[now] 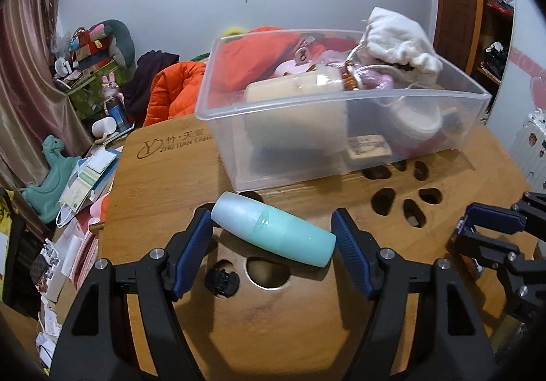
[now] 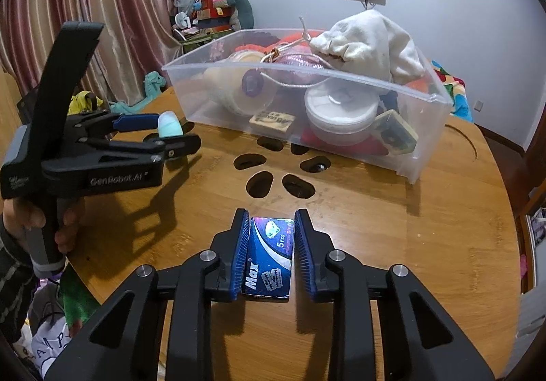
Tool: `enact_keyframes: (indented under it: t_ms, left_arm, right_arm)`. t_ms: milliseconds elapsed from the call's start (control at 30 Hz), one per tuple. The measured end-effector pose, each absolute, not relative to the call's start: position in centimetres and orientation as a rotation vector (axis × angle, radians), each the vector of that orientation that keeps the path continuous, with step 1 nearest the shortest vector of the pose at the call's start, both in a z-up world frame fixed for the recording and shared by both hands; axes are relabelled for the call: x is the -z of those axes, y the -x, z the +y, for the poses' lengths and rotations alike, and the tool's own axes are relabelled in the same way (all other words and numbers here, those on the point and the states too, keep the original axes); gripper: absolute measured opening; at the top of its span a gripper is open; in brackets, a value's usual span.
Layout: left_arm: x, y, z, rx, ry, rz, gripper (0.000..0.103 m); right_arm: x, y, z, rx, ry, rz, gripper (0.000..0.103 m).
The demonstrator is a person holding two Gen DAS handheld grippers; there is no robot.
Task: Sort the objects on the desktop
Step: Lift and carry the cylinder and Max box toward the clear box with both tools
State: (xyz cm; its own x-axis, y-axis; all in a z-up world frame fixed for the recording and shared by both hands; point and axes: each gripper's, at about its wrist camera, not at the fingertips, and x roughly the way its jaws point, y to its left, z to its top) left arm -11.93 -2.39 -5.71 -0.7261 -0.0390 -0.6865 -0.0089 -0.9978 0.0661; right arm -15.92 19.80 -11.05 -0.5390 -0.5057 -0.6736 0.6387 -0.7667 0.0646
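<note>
A teal bottle (image 1: 273, 229) lies crosswise between the blue pads of my left gripper (image 1: 273, 227), which is shut on it above the wooden table (image 1: 273, 312). The bottle's end (image 2: 169, 124) shows in the right wrist view, held in the left gripper (image 2: 163, 133). My right gripper (image 2: 271, 230) is shut on a dark blue "Max" razor-blade box (image 2: 269, 258), low over the table (image 2: 409, 227). The right gripper (image 1: 491, 224) shows at the left wrist view's right edge. A clear plastic bin (image 1: 341, 101), also in the right wrist view (image 2: 307, 73), holds jars, a white cloth and small boxes.
Paw-shaped cutouts (image 2: 273, 172) pierce the table between the grippers and the bin. A round hole (image 1: 268, 271) and a black hair clip (image 1: 221, 282) lie under the left gripper. Clutter, boxes and a teal dinosaur toy (image 1: 51, 172) sit beyond the table's left edge.
</note>
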Motion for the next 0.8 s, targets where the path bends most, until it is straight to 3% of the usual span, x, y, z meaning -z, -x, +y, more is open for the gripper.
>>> enact_keyframes:
  t_ms: [800]
  left_arm:
    - [1.2,9.0,-1.5,3.038,-0.984,0.089,0.071]
  right_arm:
    - [6.8,16.4,21.5,2.369,-0.797,0.217,0.024]
